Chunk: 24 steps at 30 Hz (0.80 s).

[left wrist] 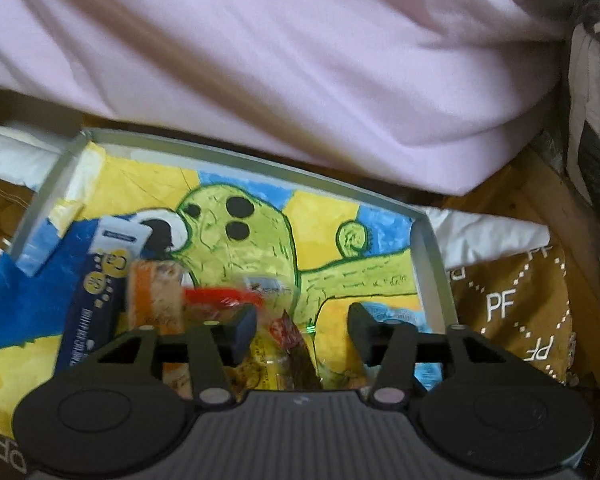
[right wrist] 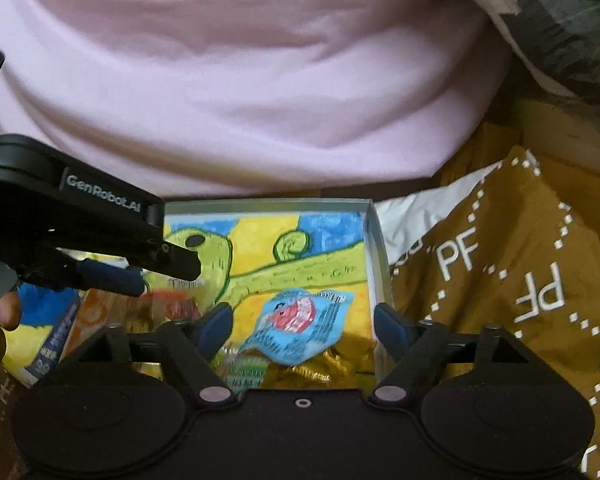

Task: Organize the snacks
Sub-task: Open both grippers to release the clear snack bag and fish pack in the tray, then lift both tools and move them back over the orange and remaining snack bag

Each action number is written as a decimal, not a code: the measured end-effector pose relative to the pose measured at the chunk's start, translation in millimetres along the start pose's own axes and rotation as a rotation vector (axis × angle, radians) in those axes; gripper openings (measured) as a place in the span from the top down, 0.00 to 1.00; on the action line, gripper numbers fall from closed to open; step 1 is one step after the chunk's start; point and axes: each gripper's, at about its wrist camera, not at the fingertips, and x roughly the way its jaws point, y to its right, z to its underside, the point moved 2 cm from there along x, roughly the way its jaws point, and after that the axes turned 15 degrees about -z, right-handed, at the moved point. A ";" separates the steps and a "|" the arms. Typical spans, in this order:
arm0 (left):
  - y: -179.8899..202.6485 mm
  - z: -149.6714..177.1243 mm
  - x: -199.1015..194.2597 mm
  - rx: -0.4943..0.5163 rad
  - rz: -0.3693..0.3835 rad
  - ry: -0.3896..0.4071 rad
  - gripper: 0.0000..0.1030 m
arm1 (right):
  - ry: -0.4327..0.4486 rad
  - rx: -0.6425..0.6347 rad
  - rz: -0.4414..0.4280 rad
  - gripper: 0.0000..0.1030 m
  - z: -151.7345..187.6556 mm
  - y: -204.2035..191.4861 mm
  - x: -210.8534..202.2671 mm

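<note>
Several snacks already lie in the shallow box [left wrist: 428, 240] with the painted bottom, so I judge the sorting well underway. From my left wrist view: a dark blue packet [left wrist: 96, 292], an orange packet [left wrist: 154, 292] and a red wrapper [left wrist: 220, 296] crowd the box's left side; my left fingers [left wrist: 302, 330] are spread, holding nothing. From my right wrist view: a light blue packet [right wrist: 300, 324] rests atop gold wrappers [right wrist: 340, 360] near the box's right wall, between my spread, empty right fingers [right wrist: 304, 330].

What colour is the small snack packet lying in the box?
Light blue with a pink-red picture, clearest in the right wrist view: the snack packet.
</note>
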 end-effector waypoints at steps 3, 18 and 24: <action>-3.0 -2.6 -14.4 -0.010 -0.013 0.030 0.29 | 0.026 0.003 -0.005 0.19 -5.8 -2.0 -10.3; -22.3 12.1 -108.2 0.037 -0.152 0.268 0.00 | 0.139 -0.001 0.025 0.01 -16.1 -17.7 -75.3; -33.8 33.3 -141.5 0.056 -0.179 0.330 0.00 | 0.191 0.014 0.014 0.01 -17.5 -27.9 -108.6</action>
